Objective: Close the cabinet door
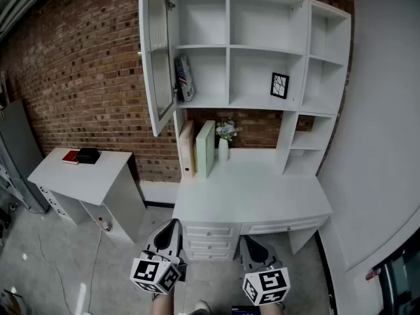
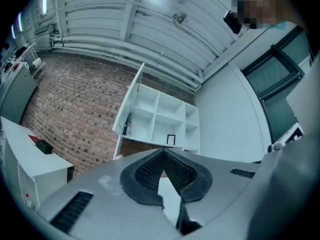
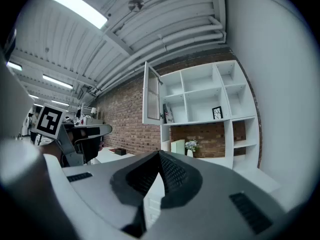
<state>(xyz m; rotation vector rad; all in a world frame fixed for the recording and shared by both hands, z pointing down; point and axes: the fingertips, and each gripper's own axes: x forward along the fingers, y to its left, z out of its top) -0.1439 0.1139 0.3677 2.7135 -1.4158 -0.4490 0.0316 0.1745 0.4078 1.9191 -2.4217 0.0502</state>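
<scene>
1. Cabinet door (image 1: 156,54): white with a glass panel, hanging wide open at the upper left compartment of the shelf unit (image 1: 228,44). It is swinging out towards the room, its free edge pointing away from the shelves on the side of the brick wall (image 1: 79,64).
2. Left hand-held gripper (image 1: 169,231): being held low in front of the table (image 1: 262,195), well apart from the cabinet door. Its jaws are meeting at the tips, with nothing lying between them.
3. Right hand-held gripper (image 1: 252,247): being held low beside the left one, likewise well apart from the door. Its jaws are also pressing together at the tips and carrying nothing.
4. Table contents: upright books (image 1: 197,149) are standing under the shelves, with a small vase of flowers (image 1: 225,140) just beside them. A picture frame (image 1: 279,85) is sitting in a middle compartment above.
5. Progress, as a judgement: the task is looking not yet begun. The door is standing fully open and neither hand-held gripper is touching it. All the work is remaining: reaching up to the door, meeting its outer face or free edge, and swinging it to the right until it is lying flush over its compartment
</scene>
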